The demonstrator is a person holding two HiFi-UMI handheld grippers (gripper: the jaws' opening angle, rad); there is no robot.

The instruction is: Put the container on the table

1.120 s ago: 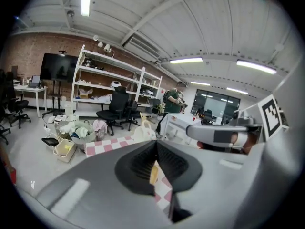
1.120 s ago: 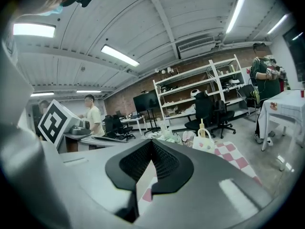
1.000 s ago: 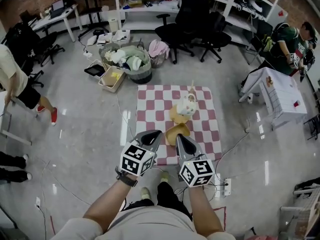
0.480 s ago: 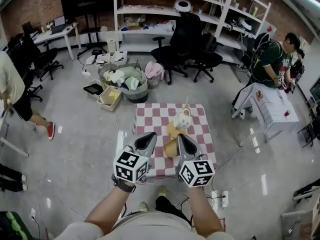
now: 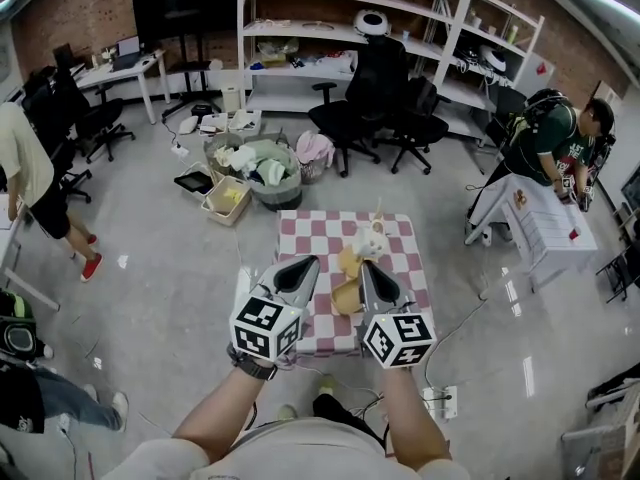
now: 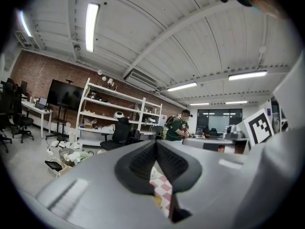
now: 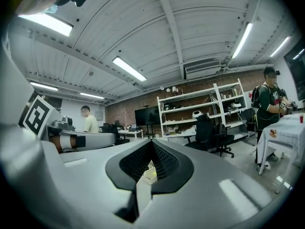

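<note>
Both forearms [image 5: 225, 423] are showing at the bottom edge of the head view, each hand hidden behind its black-and-white marker cube [image 5: 265, 325]. The left gripper [image 5: 305, 266] is hovering above the near left part of the small square table [image 5: 315, 230], which is wearing a red-and-white checked cloth. In the left gripper view its ribbed black pads [image 6: 140, 163] are meeting at the tips with nothing between them, and a sliver of checked cloth is showing through the gap below. The right gripper [image 5: 368, 271] is hanging above the near right part, pads [image 7: 136, 162] likewise pressed together and empty, with something pale peeking through behind them, too small to name. The tan open container [image 5: 346, 296] is sitting on the cloth between the two grippers in the head view, its right edge cut off by the right gripper and its shape hard to read. Beyond it a second tan piece [image 5: 349, 261] and a white object [image 5: 372, 240] are lying on the cloth, details lost. Farther off, a round grey bin of laundry [image 5: 265, 163], black office chairs [image 5: 375, 78] and white shelving [image 5: 340, 18] are standing.
</note>
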